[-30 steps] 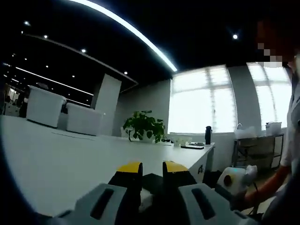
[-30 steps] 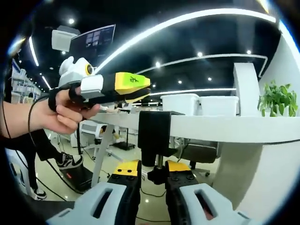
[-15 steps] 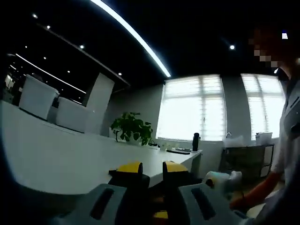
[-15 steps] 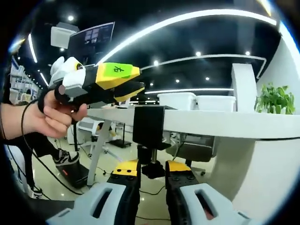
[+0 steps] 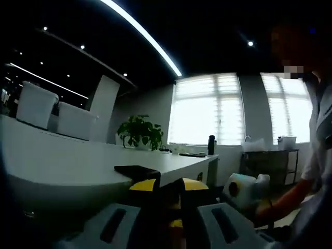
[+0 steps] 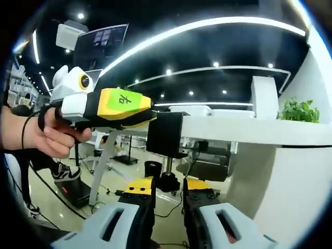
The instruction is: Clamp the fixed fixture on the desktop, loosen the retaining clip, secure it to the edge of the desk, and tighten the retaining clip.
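Observation:
The black clamp fixture (image 6: 166,134) sits on the edge of the white desk (image 6: 249,129), its screw hanging down to a black knob (image 6: 167,181). My right gripper (image 6: 168,185) is below the desk, jaws shut on that knob. The left gripper (image 6: 150,115), held by a hand (image 6: 31,136), meets the fixture's top from the left. In the left gripper view the fixture's flat top plate (image 5: 136,171) lies on the desk (image 5: 57,155), and my left gripper (image 5: 168,185) is shut on the dark fixture between its yellow tips. The right gripper's white housing (image 5: 243,188) shows low right.
A potted plant (image 5: 139,132) and white boxes (image 5: 36,104) stand on the desk, with a dark bottle (image 5: 211,145) at its far end near bright windows. Under the desk are a slanted white leg (image 6: 104,161), a chair and floor cables. A person stands at the right (image 5: 316,155).
Both cameras have sunk lower against the desk edge. In the right gripper view the left gripper has rolled, showing its green label. More screw shows between fixture and knob.

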The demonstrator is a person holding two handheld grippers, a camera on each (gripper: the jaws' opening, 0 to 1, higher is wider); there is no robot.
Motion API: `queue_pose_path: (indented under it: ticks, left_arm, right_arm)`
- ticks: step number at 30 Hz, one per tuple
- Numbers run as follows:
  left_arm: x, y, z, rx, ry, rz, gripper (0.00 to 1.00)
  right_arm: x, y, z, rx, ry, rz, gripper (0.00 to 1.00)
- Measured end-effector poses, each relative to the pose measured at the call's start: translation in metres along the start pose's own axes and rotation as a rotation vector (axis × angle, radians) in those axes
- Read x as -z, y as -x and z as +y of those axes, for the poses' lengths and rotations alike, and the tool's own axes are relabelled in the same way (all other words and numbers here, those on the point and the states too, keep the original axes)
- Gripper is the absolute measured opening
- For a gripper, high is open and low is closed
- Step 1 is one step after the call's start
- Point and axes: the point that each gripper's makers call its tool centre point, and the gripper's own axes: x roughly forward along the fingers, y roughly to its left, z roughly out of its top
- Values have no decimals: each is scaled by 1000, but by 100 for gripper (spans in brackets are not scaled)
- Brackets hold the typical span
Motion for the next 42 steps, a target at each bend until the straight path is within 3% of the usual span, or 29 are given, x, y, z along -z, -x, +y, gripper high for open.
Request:
queue_pose_path:
  ticks: [6, 11, 19, 27, 32, 36, 39, 42]
  left_arm:
    - [-10, -7, -7, 44, 24, -38, 18]
    - [0, -14, -21, 100, -58, 23, 18]
    - [0, -13, -16, 93, -36, 2, 18]
    - [-2, -11, -10, 97, -37, -23, 18]
    - [3, -10, -7, 97, -48, -14, 18]
    - [6, -18, 0, 80, -27, -13, 18]
    - [17, -23, 4, 74, -29, 23, 12]
    - [15, -24, 7, 65, 4, -1, 9]
  right_arm:
    - [4, 9, -1, 27, 1, 1, 20]
    - [7, 12, -1, 74, -38, -23, 20]
    - [-6, 18, 11, 103, -58, -71, 21]
    - [-8, 19, 13, 146, -35, -67, 21]
    - [-5, 19, 15, 161, -1, -46, 22]
    - [1, 27, 10, 206, -53, -39, 22]
    - [10, 32, 9, 222, -50, -15, 22]
    - [12, 38, 4, 241, -51, -5, 22]
